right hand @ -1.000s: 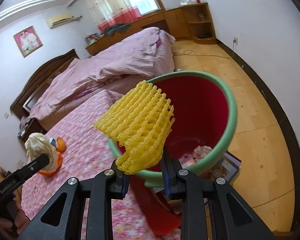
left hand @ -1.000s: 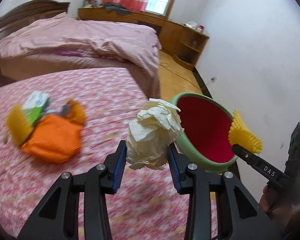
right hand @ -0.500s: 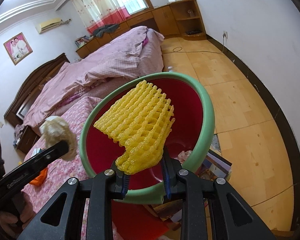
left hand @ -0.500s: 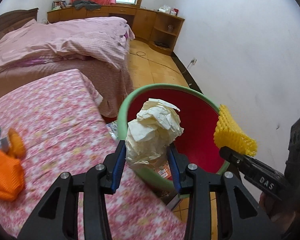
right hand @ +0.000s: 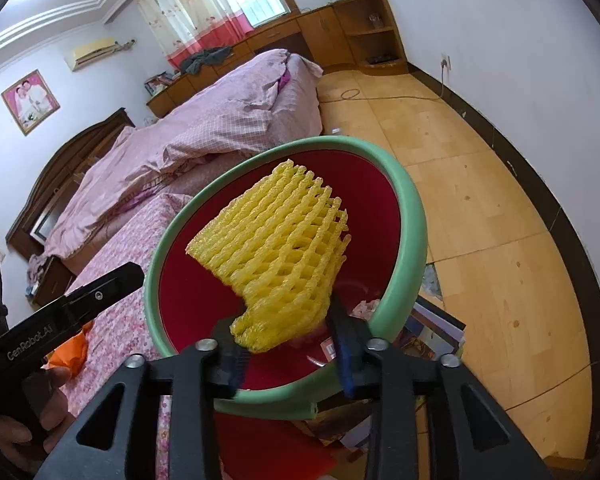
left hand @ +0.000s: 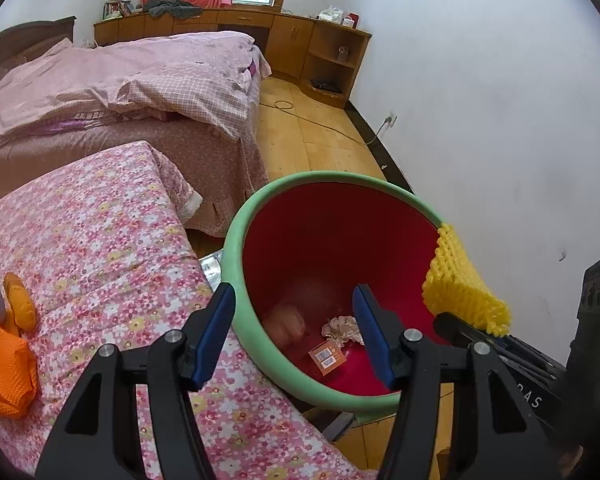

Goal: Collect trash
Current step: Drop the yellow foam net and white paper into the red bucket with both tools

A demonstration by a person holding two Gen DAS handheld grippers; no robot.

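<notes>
Home bedroom, beds (left hand: 140,80), curtains (right hand: 204,8), wardrobe units (left hand: 300,36)

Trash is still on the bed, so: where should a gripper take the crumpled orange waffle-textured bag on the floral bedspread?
Probably pinch the crumpled orange waffle-textured bag at its raised right-hand fold, coming down from above: it lies limp and low on the floral bedspread, offering no rigid edge.

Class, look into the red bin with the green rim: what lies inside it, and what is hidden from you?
Inside the bin: crumpled paper, an orange barcoded label and a blurred pale lump. The yellow foam net above the opening and the near wall hide the rest of the bottom.
</notes>
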